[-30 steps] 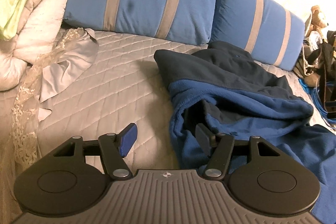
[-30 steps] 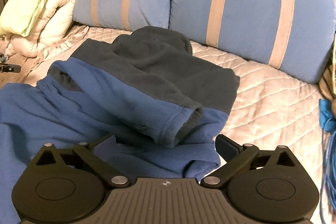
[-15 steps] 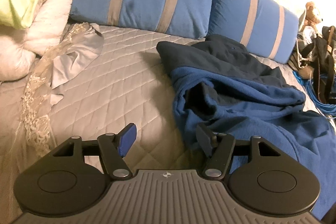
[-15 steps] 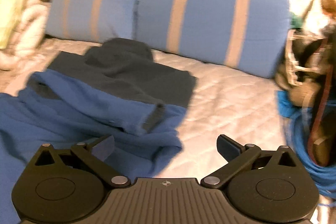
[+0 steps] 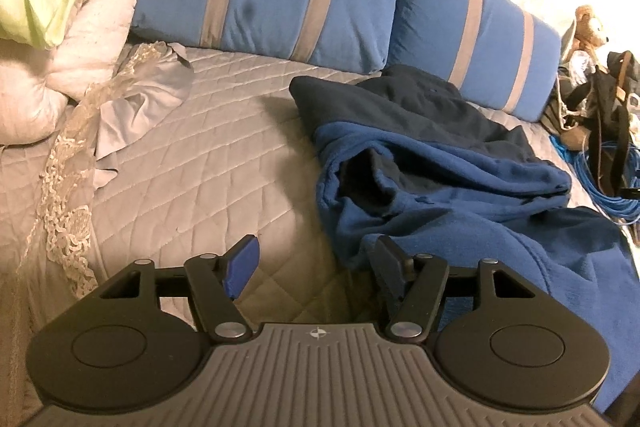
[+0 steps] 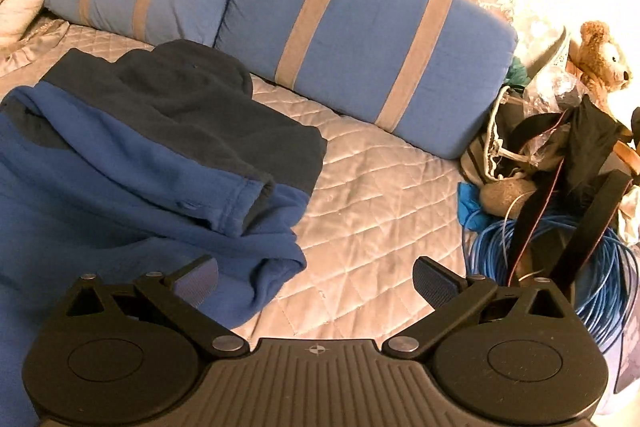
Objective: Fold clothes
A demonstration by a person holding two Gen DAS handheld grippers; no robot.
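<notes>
Fingers (image 5: 244, 269) of the left gripper (image 5: 316, 267) stand apart with nothing between them, hovering low over the bed (image 5: 208, 163) at the near left edge of the blue fleece garment (image 5: 440, 195). Right gripper (image 6: 316, 279) likewise spread wide and empty, its left finger over the garment's near right corner, its right finger over bare quilt. Garment lies on the bed in front of two striped pillows (image 6: 320, 27): dark upper part toward the pillows, one cuffed sleeve (image 6: 240, 199) laid across the body, cloth rumpled, edges uneven. Judgement: partly folded at most; this fits a pause between folds or the approach to a grip. Whichever hem or edge is taken needs a low, level entry to pinch fleece alone, not quilt. Both grippers point forward, roughly level, flanking the garment.
</notes>
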